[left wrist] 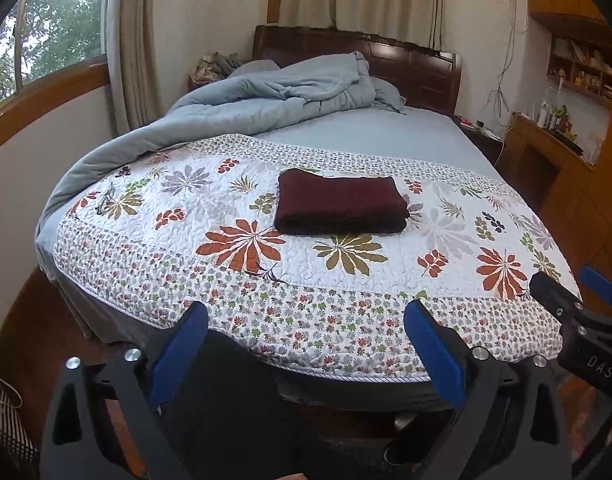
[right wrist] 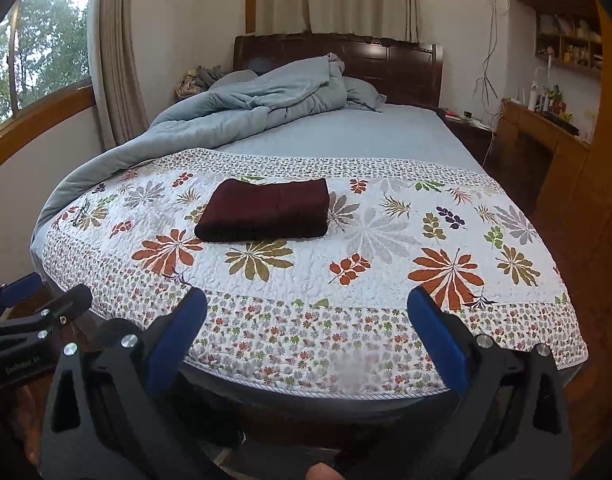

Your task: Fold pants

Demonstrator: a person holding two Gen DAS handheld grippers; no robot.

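Resting folded on your floral quilted bedspread, the dark maroon pants lie untouched; your left gripper and right gripper both gape wide, empty.

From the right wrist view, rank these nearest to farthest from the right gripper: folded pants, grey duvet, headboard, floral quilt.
1. Floral quilt: its near edge lies just beyond the right gripper.
2. Folded pants: on the quilt, ahead and slightly left.
3. Grey duvet: bunched up past the quilt, toward the left.
4. Headboard: against the far wall.
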